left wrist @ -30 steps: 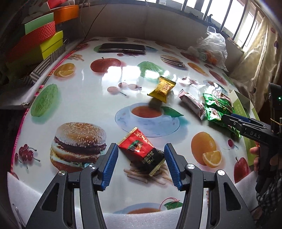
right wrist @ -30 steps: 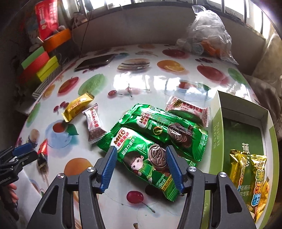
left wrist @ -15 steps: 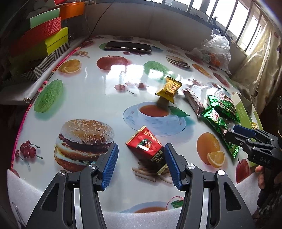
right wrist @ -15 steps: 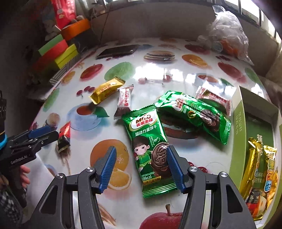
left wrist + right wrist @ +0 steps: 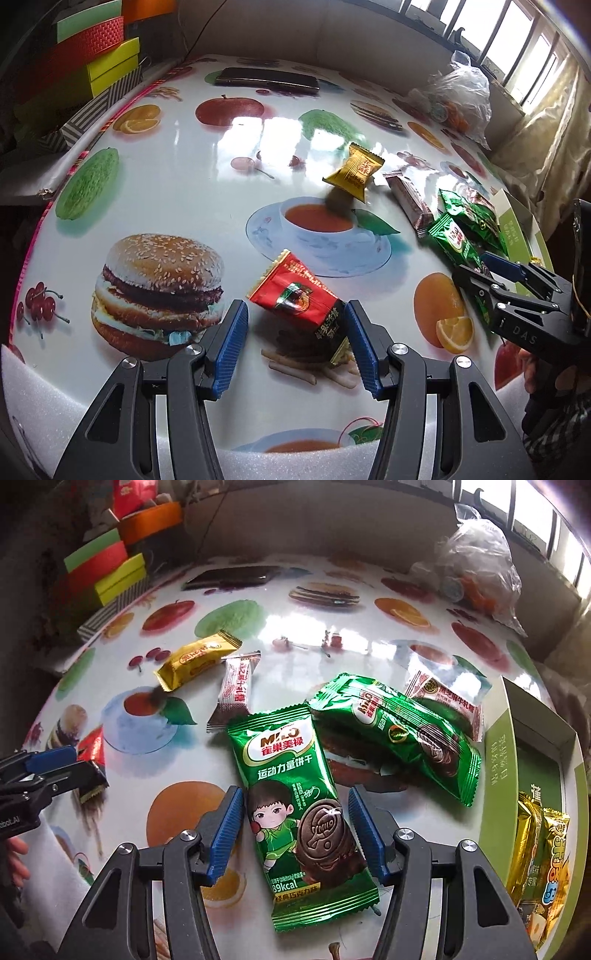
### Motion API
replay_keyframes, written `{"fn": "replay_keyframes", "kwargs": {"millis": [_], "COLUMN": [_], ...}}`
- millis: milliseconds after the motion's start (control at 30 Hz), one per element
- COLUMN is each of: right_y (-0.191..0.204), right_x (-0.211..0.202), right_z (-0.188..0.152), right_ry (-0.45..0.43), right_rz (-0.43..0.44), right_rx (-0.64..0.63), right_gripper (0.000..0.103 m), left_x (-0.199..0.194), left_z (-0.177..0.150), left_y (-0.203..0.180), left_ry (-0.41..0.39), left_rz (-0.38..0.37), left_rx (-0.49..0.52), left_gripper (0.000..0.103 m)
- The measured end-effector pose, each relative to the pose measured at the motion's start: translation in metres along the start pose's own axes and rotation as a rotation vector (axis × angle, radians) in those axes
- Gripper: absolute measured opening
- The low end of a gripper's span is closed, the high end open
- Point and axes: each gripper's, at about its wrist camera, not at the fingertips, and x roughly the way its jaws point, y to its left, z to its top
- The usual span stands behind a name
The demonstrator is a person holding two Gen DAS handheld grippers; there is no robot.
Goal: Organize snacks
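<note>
The right gripper (image 5: pixel 295 830) is hanging over the green Milo packet (image 5: pixel 301 801), its blue pads standing apart on either side of the wrapper without pressing it; there is a gap showing at both pads, so the jaws are open around the packet, not gripping. The packet is lying flat on the fruit-print tablecloth (image 5: pixel 369 627), its long axis running roughly from 12 to 6 o'clock in the right wrist view, leaning slightly toward 11, so the pads are facing its long sides and closing would pinch it across its narrow width. That alignment is what the coming move is turning on, in my judgement: the jaws are already squared to the packet and need only lowering and closing. A second green packet (image 5: pixel 406 734) is lying at about 2 o'clock from the first, well clear of the pads, and the green box (image 5: pixel 498 753), already holding a few gold wrappers, is waiting at 3 o'clock, on the right hand's side. The left gripper (image 5: pixel 295 332) is likewise standing open around the red snack packet (image 5: pixel 295 295), whose long axis is slanting from 10 to 4 o'clock; the right-hand pad is touching or nearly touching its dark end, the other pad standing apart from it.
</note>
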Motion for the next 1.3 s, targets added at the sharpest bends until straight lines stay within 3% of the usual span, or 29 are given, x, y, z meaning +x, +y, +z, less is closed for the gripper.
{"fn": "replay_keyframes", "kwargs": {"millis": [267,433,700,900,1033,1133,1300], "right_y": [0.001,0.002,0.002,0.003,0.003,0.004,0.005], "right_x": [0.002,0.002,-0.001,-0.003,-0.005,-0.007,-0.009], "right_z": [0.002,0.002,-0.002,-0.006,-0.008,-0.010,-0.012], "right_ry": [-0.004,-0.004,-0.023,-0.033,-0.034,-0.039,-0.039], "right_rz": [-0.009,-0.016,-0.032,-0.041,-0.044,-0.045,-0.043], "right_rx": [0.009,0.021,0.043,0.056,0.065,0.069,0.081], "right_gripper": [0.059,0.059,0.048,0.045,0.043,0.042,0.041], "left_x": [0.006,0.012,0.014,0.012,0.010,0.008,0.002], "left_z": [0.009,0.016,0.019,0.018,0.017,0.014,0.014], "left_y": [-0.008,-0.010,-0.010,-0.002,0.004,0.007,0.013], "left_ry": [-0.008,-0.020,-0.032,-0.039,-0.037,-0.040,-0.054], "left_rz": [-0.011,0.037,0.060,0.095,0.082,0.091,0.051], "left_rx": [-0.030,-0.017,-0.018,-0.019,-0.025,-0.023,-0.056], "left_gripper": [0.055,0.055,0.054,0.027,0.026,0.018,0.018]}}
